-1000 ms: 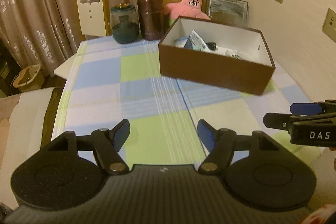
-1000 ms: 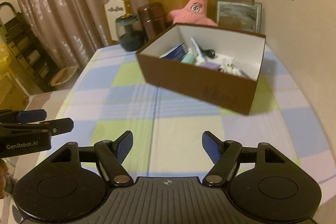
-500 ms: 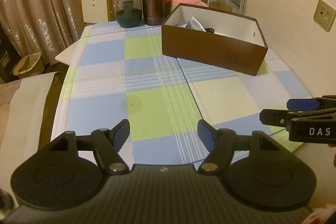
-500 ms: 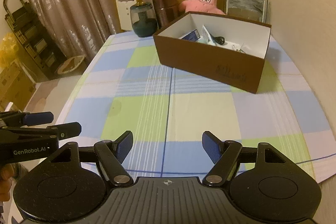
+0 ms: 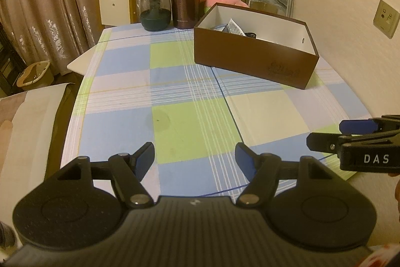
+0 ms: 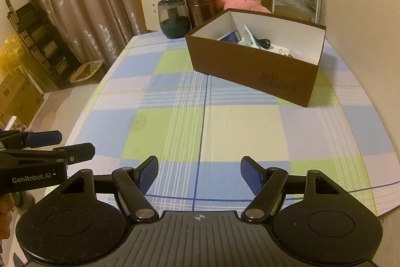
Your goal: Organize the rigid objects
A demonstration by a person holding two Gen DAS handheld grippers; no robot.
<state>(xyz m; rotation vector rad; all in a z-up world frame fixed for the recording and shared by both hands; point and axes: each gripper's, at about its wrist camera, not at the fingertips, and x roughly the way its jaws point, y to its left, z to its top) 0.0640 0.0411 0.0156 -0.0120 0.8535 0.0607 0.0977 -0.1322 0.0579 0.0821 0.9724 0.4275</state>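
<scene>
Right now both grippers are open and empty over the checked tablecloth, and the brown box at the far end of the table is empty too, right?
Not quite: the brown box is not empty. The right wrist view shows a dark cable, a blue packet and other small items inside it. The rest holds: the left gripper and right gripper both stand open with nothing between their fingers, above the checked tablecloth.

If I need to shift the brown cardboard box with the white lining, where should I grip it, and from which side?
Probably the near long wall of the brown cardboard box, pinched at its top rim from above: one finger outside, one inside. The box is open-topped, its walls thin and upright, and its body looks wider than the open right gripper. Near the left corner the inside looks freest; the contents lie further right.
</scene>
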